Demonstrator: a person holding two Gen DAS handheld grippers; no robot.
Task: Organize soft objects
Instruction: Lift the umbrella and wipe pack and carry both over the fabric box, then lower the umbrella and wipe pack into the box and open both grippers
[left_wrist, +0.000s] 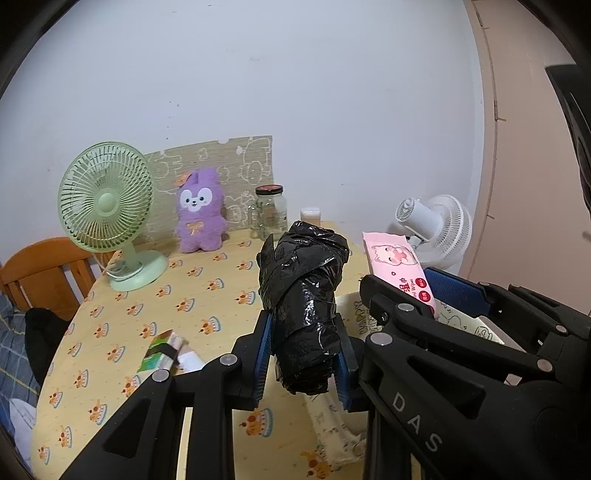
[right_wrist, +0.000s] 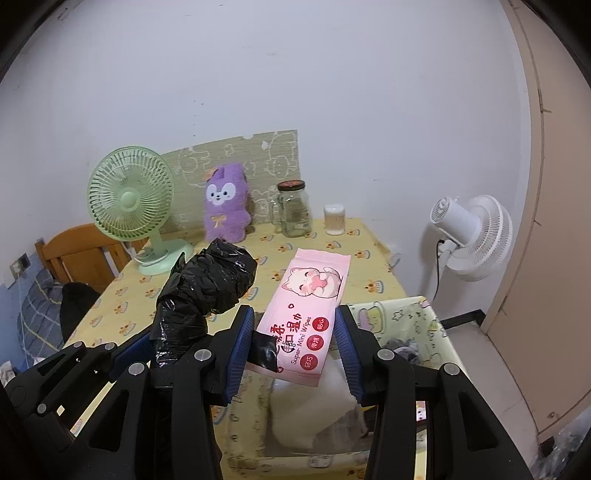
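Observation:
My left gripper (left_wrist: 303, 354) is shut on a roll of black plastic bags (left_wrist: 304, 295), held upright above the yellow tablecloth (left_wrist: 207, 295). My right gripper (right_wrist: 295, 350) is shut on a pink pack of wet wipes (right_wrist: 306, 314), which sticks out forward over a fabric storage box (right_wrist: 406, 317). The box holds white soft items (right_wrist: 314, 402). In the right wrist view the black roll (right_wrist: 207, 291) sits just left of the wipes. In the left wrist view the pink pack (left_wrist: 395, 266) shows to the right, between the other gripper's fingers. A purple plush toy (left_wrist: 201, 210) stands at the table's back.
A green desk fan (left_wrist: 107, 206) stands back left, with a glass jar (left_wrist: 271, 212) and a small container (right_wrist: 334, 219) at the back. A white floor fan (right_wrist: 476, 236) stands right of the table. A wooden chair (left_wrist: 44, 273) is at left. A small green packet (left_wrist: 162, 350) lies near the front.

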